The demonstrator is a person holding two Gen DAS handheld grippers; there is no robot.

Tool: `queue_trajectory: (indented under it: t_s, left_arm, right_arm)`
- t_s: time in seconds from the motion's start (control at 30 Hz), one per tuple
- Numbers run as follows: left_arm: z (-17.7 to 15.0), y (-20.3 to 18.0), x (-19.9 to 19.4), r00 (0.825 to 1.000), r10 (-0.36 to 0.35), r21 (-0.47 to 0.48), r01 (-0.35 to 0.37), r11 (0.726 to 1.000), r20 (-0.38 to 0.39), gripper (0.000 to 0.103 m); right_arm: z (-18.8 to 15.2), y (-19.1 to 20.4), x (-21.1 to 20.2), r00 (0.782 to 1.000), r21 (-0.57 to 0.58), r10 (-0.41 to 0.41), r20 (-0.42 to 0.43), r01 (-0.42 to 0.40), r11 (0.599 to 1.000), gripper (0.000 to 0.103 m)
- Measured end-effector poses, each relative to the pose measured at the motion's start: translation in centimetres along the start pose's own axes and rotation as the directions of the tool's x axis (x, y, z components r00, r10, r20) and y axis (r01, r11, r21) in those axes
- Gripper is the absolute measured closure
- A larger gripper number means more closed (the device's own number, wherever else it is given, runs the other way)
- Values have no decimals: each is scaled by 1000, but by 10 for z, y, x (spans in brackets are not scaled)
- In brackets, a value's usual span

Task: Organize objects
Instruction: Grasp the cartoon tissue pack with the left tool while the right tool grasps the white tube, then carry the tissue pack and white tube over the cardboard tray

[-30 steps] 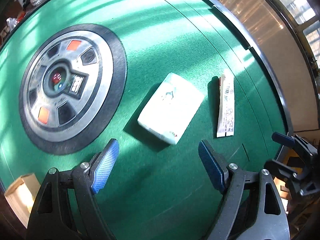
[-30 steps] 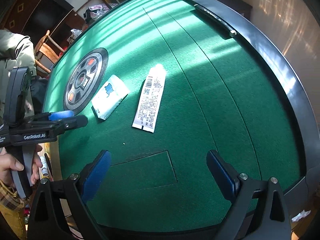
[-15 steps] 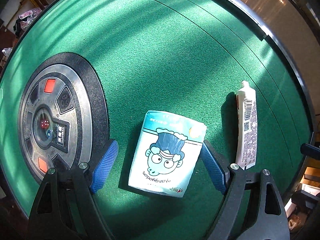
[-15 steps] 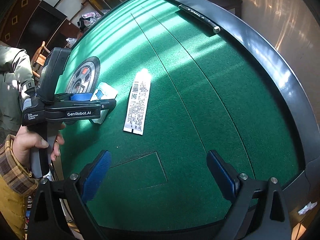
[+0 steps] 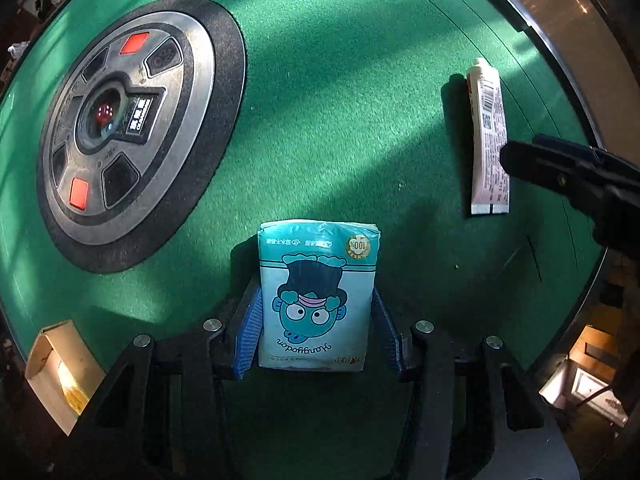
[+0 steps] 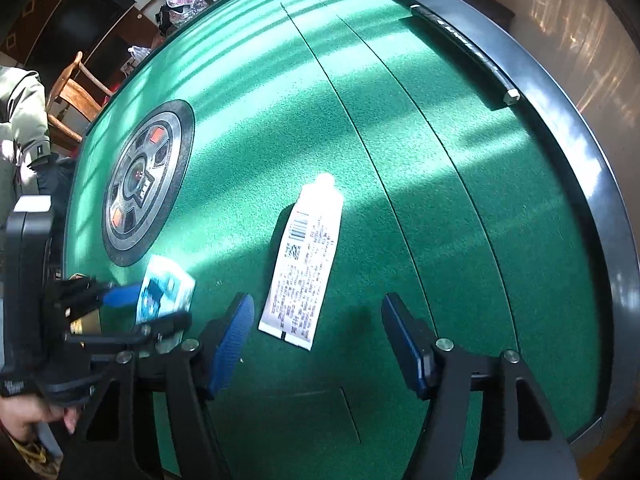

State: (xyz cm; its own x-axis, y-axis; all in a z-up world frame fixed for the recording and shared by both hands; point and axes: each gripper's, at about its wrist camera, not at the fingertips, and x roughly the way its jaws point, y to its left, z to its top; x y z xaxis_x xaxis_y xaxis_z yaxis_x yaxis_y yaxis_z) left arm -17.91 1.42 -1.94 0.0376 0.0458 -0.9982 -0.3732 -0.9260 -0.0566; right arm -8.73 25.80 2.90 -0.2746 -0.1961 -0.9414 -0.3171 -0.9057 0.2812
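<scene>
Tissue pack (image 5: 316,296), soft and light I think, sits between the blue pads of the left tongs (image 5: 316,330), closed on its two long sides above the green counter (image 5: 340,120), while the right tongs (image 6: 316,344) stand wide open and empty, just before the tube (image 6: 306,260), a limp thing best taken across its middle.

L gripper (image 5: 316,320) jaws clamped on pack both sides; R gripper (image 6: 316,344) jaws spread wide, low over surface.

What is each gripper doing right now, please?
Left gripper: closed on the tissue pack.
Right gripper: open, holding nothing, just short of the white tube.
</scene>
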Motion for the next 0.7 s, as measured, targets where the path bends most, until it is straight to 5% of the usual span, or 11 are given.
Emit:
queue_trajectory:
  t_s: [0.23, 0.4, 0.7]
  left_arm:
    - [-45, 17, 2, 999, -35, -102, 36, 994, 17, 53]
    - [-54, 16, 5, 1000, -13, -111, 16, 994, 28, 53]
    - [-63, 13, 10, 998, 10, -113, -3, 994, 55, 53]
  right_arm:
    - [21, 22, 17, 992, -64, -128, 16, 129, 990, 55]
    - [9, 52, 26, 961, -272, -269, 70, 278, 921, 70]
    - [-36, 67, 24, 976, -390, -212, 47, 213, 896, 72]
